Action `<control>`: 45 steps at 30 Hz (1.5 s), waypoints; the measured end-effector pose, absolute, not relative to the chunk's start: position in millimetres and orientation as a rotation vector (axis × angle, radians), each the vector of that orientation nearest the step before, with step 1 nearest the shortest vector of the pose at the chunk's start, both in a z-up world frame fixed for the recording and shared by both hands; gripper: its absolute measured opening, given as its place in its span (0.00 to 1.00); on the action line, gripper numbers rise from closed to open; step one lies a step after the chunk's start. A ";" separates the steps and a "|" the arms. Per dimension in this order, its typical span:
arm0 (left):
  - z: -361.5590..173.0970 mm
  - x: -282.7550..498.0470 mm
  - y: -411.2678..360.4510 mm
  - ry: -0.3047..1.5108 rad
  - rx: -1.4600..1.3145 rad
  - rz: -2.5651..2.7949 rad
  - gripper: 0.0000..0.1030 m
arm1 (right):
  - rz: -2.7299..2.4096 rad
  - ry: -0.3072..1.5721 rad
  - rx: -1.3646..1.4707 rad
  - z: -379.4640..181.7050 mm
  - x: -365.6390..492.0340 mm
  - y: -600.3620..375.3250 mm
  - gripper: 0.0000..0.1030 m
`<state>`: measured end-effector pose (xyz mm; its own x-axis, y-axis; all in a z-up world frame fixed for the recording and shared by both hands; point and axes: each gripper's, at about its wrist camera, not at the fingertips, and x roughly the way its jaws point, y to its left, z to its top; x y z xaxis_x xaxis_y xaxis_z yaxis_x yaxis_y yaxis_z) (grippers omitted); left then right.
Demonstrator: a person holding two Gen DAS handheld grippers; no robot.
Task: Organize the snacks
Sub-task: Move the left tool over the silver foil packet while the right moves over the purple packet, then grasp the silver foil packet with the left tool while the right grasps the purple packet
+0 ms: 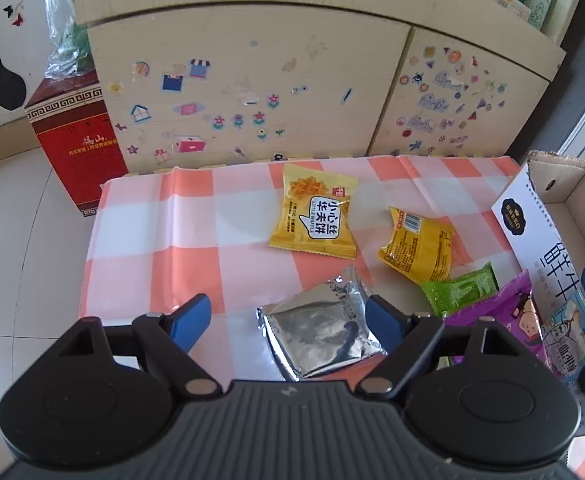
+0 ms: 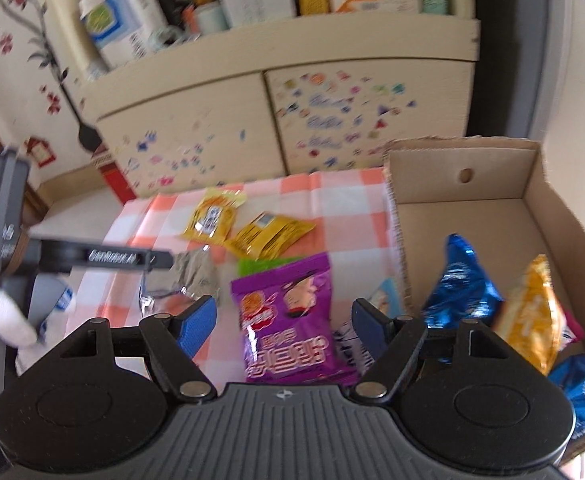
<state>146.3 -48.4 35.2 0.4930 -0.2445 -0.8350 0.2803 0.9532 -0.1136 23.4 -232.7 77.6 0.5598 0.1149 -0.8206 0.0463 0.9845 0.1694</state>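
My left gripper [image 1: 288, 316] is open above a silver foil packet [image 1: 322, 330] that lies between its blue fingers on the checked cloth. Two yellow waffle packets [image 1: 314, 216] [image 1: 418, 248], a green packet [image 1: 460, 290] and a purple packet [image 1: 492, 310] lie beyond and to the right. My right gripper [image 2: 284, 320] is open over the purple packet [image 2: 288, 316]. The cardboard box [image 2: 468, 216] to the right holds blue packets [image 2: 462, 284] and an orange one [image 2: 532, 316]. The left gripper's body shows at the left of the right wrist view [image 2: 92, 258].
The orange and white checked cloth [image 1: 172, 240] covers a low table in front of a sticker-covered cabinet [image 1: 252, 88]. A red box [image 1: 76, 140] stands on the tiled floor at the left. A white printed carton wall [image 1: 540, 240] borders the right side.
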 end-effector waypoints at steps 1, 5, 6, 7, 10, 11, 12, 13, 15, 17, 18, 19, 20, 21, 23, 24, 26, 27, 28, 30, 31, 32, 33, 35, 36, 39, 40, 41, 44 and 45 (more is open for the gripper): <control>33.2 147.4 -50.8 1.012 0.044 -0.326 0.82 | 0.047 0.987 0.169 74.9 25.2 -229.9 0.78; 20.9 149.8 -61.6 1.038 0.079 -0.336 0.82 | 0.058 1.038 0.148 60.2 34.7 -221.8 0.78; 18.7 150.5 -63.2 1.044 0.079 -0.344 0.82 | 0.055 1.052 0.134 56.2 37.4 -220.6 0.78; 16.8 151.2 -65.3 1.049 0.083 -0.348 0.82 | 0.052 1.064 0.118 52.9 38.8 -219.8 0.78; 12.3 155.1 -68.7 1.051 0.090 -0.344 0.82 | 0.045 1.097 0.087 43.4 44.7 -217.8 0.78; 10.5 157.3 -68.6 1.054 0.086 -0.341 0.84 | 0.044 1.106 0.082 40.9 46.9 -217.6 0.78; 8.5 158.6 -68.3 1.057 0.080 -0.335 0.86 | 0.043 1.114 0.076 38.5 48.3 -217.4 0.78; 6.8 159.2 -68.3 1.059 0.075 -0.330 0.88 | 0.043 1.121 0.067 36.0 50.1 -216.6 0.78; 5.0 160.1 -69.2 1.062 0.073 -0.335 0.88 | 0.040 1.135 0.043 31.5 53.5 -214.4 0.78; 4.1 160.2 -69.6 1.063 0.072 -0.340 0.89 | 0.050 1.143 0.026 28.1 55.6 -211.3 0.78; 3.5 160.0 -69.0 1.065 0.068 -0.339 0.90 | 0.057 1.150 0.026 26.2 56.8 -210.1 0.78; 2.5 160.0 -68.2 1.069 0.061 -0.340 0.91 | 0.054 1.157 0.022 23.2 58.6 -209.0 0.78; 1.9 160.0 -67.5 1.072 0.054 -0.342 0.91 | 0.051 1.166 0.012 20.0 60.1 -207.1 0.78; 2.1 159.8 -67.4 1.071 0.055 -0.344 0.91 | 0.052 1.175 0.004 17.1 61.3 -205.1 0.78; 2.3 159.2 -68.0 1.069 0.064 -0.353 0.91 | 0.051 1.181 -0.016 13.5 62.2 -201.6 0.78; 1.9 158.7 -68.5 1.069 0.067 -0.360 0.91 | 0.052 1.183 -0.021 13.1 62.0 -200.5 0.78; -0.1 157.9 -70.9 1.072 0.081 -0.374 0.93 | 0.049 1.188 -0.023 11.3 62.4 -199.6 0.78; -1.0 157.7 -72.4 1.071 0.088 -0.379 0.95 | 0.048 1.189 -0.019 10.9 62.2 -199.9 0.77; -1.7 157.2 -74.0 1.070 0.097 -0.381 0.95 | 0.048 1.192 -0.013 10.5 62.1 -200.6 0.77; -2.9 156.9 -77.3 1.066 0.113 -0.382 0.97 | 0.044 1.196 -0.003 8.7 62.7 -201.2 0.76; -3.6 156.8 -79.3 1.065 0.121 -0.381 0.98 | 0.044 1.196 -0.003 8.2 62.7 -200.9 0.76; -4.2 156.1 -81.1 1.063 0.132 -0.381 0.98 | 0.044 1.195 -0.005 8.2 62.4 -200.7 0.76; -5.3 155.0 -83.3 1.058 0.150 -0.380 0.99 | 0.045 1.195 -0.005 8.0 62.6 -200.5 0.76; -7.1 150.0 -89.6 1.033 0.209 -0.379 1.00 | 0.045 1.196 -0.002 8.2 62.3 -200.3 0.75; -6.9 148.7 -89.3 1.027 0.205 -0.375 1.00 | 0.046 1.196 -0.001 8.5 62.1 -200.4 0.74; -6.5 148.6 -86.9 1.029 0.191 -0.372 0.99 | 0.049 1.194 0.004 9.2 61.5 -200.5 0.72; -6.2 148.1 -85.8 1.026 0.185 -0.374 0.97 | 0.050 1.194 0.008 9.1 61.5 -200.8 0.71; -5.9 147.0 -85.4 1.022 0.184 -0.375 0.96 | 0.048 1.193 0.009 9.6 61.0 -201.1 0.70; -2.6 143.2 -85.3 1.013 0.183 -0.390 0.87 | 0.049 1.191 0.015 11.0 60.6 -201.5 0.68; -2.0 141.6 -85.6 1.010 0.188 -0.393 0.85 | 0.048 1.190 0.018 11.4 60.3 -201.5 0.67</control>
<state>141.6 -85.6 -2.0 0.4697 -0.2325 -0.8517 0.4036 0.9145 -0.0271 60.3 -201.5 11.4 0.3711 0.0468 -0.9274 -0.0277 0.9988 0.0393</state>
